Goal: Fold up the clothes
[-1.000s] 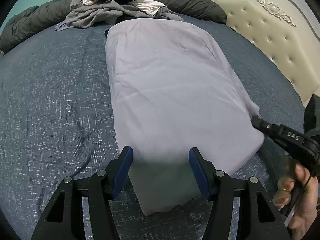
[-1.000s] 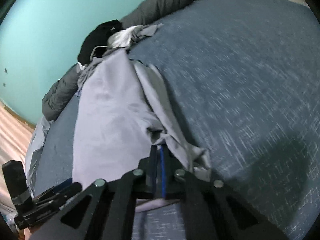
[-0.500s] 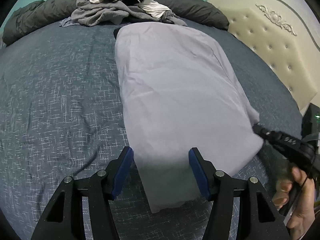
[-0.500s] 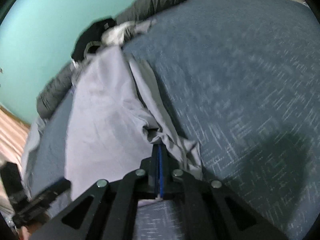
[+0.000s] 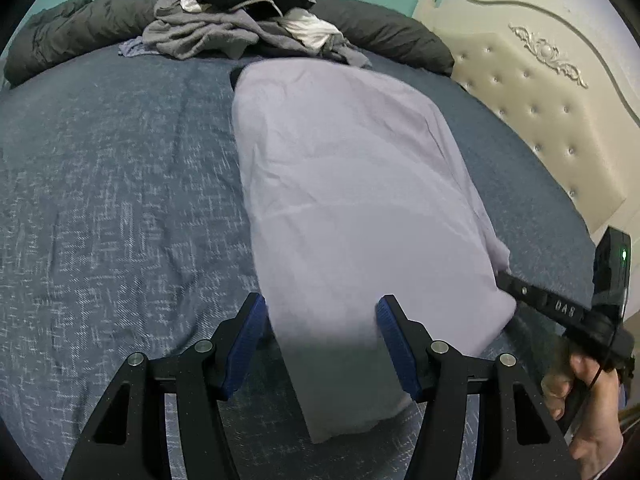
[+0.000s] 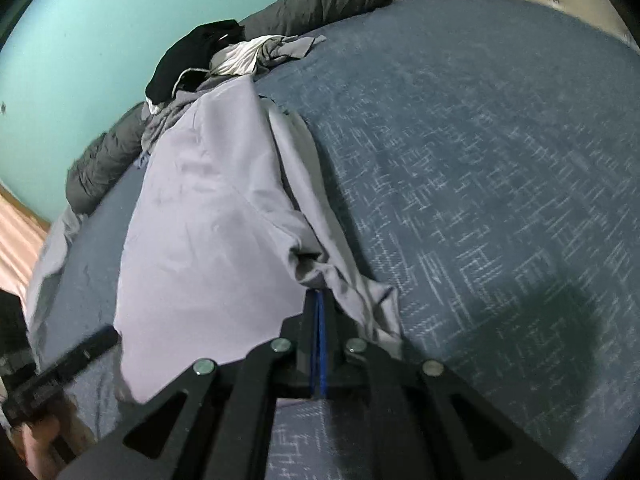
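Garment: a pale lilac garment (image 5: 352, 200) lies lengthwise on the bed (image 5: 120, 208), spread mostly flat, one long side folded over itself; the near end hangs in shadow between the left fingers.
Garment, right edge: in the right wrist view the garment (image 6: 208, 232) bunches into a narrow ridge of folds along its right side, and that ridge runs down into the right hand-held gripper.
Left hand-held gripper: the left hand-held gripper (image 5: 320, 344) stands with its jaws apart, blue pads (image 5: 248, 340) on either side of the garment's near end, not pressing on it; whether the cloth touches the pads I cannot tell.
Right hand-held gripper: the right hand-held gripper (image 6: 319, 312) is clamped, its blue pads together on the bunched right edge of the garment; in the left wrist view its black tip (image 5: 532, 292) meets the garment's right corner.
Hand: a person's hand (image 5: 588, 412) holds the right hand-held gripper's handle, to the right of the garment's near end.
Clothes pile: a heap of grey, white and black clothes (image 5: 244, 20) sits just past the garment's far end, touching it.
Duvet: a dark grey duvet (image 5: 384, 36) is rolled along the bed's far edge, behind the clothes pile.
Headboard: a cream tufted headboard (image 5: 532, 104) stands right of the garment, beyond the bed's edge.
Wall: a teal wall (image 6: 92, 40) rises behind the duvet.
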A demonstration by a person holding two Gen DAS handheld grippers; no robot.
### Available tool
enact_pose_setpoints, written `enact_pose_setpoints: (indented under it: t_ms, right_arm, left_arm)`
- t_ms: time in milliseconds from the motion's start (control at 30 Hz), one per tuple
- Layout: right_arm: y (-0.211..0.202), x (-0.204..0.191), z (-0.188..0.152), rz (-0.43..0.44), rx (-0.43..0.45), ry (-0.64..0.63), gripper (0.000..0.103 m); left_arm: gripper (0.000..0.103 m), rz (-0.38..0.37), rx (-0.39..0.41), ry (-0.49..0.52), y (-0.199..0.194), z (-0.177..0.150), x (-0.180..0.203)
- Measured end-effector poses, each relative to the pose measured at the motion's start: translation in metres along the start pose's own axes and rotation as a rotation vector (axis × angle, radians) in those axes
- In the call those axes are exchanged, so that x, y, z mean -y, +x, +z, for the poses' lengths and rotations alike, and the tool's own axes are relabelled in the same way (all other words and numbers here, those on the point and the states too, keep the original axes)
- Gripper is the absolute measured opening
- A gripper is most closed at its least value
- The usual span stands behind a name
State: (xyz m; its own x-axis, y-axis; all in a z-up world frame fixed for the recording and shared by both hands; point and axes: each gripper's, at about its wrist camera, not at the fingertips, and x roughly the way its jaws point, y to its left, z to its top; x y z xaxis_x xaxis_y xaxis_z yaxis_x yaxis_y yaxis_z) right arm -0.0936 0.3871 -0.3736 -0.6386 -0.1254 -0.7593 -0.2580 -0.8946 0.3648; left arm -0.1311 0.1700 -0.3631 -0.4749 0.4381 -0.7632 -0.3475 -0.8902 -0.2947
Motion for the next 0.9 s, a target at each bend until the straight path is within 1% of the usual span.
enact_pose_setpoints:
  t_ms: [67, 167, 267, 300, 467, 500, 533, 600, 700, 733, 833, 900]
  right_arm:
    - [-0.002, -0.003, 0.0, -0.009, 0.003, 0.004, 0.0]
    - [-0.019, -0.007, 0.007, -0.009, 0.051, 0.019, 0.0]
    - [-0.038, -0.016, 0.026, 0.01, 0.112, -0.005, 0.001]
    - [-0.041, -0.019, 0.034, 0.021, 0.116, -0.018, 0.002]
    - [-0.041, -0.051, 0.078, 0.042, 0.092, -0.148, 0.002]
    - [-0.039, -0.059, 0.088, 0.062, 0.081, -0.17, 0.002]
    - [-0.033, -0.07, 0.101, 0.078, 0.067, -0.188, 0.002]
    - [-0.016, -0.09, 0.124, 0.075, 0.03, -0.236, 0.002]
    - [0.009, -0.108, 0.151, 0.078, -0.036, -0.283, 0.002]
    - [0.018, -0.112, 0.159, 0.069, -0.055, -0.289, 0.002]
    - [0.044, -0.121, 0.173, -0.007, -0.094, -0.344, 0.002]
    - [0.061, -0.122, 0.18, -0.018, -0.118, -0.349, 0.002]
  left_arm:
    - [0.063, -0.005, 0.015, -0.005, -0.003, 0.001, -0.004]
    - [0.063, -0.012, 0.04, -0.01, -0.007, 0.004, -0.012]
    - [0.063, -0.005, 0.06, -0.008, -0.009, 0.006, -0.022]
    - [0.063, -0.005, 0.067, -0.013, -0.01, 0.005, -0.026]
    - [0.063, -0.008, 0.085, -0.053, -0.014, 0.003, -0.044]
    - [0.063, -0.016, 0.089, -0.063, -0.015, 0.002, -0.047]
    - [0.063, -0.02, 0.087, -0.072, -0.015, 0.002, -0.051]
    - [0.063, -0.02, 0.078, -0.09, -0.014, 0.001, -0.057]
    - [0.063, -0.019, 0.085, -0.096, -0.014, 0.005, -0.063]
    - [0.063, -0.011, 0.091, -0.092, -0.016, 0.007, -0.065]
    - [0.063, -0.015, 0.096, -0.103, -0.017, 0.011, -0.071]
    - [0.063, -0.021, 0.088, -0.11, -0.014, 0.011, -0.073]
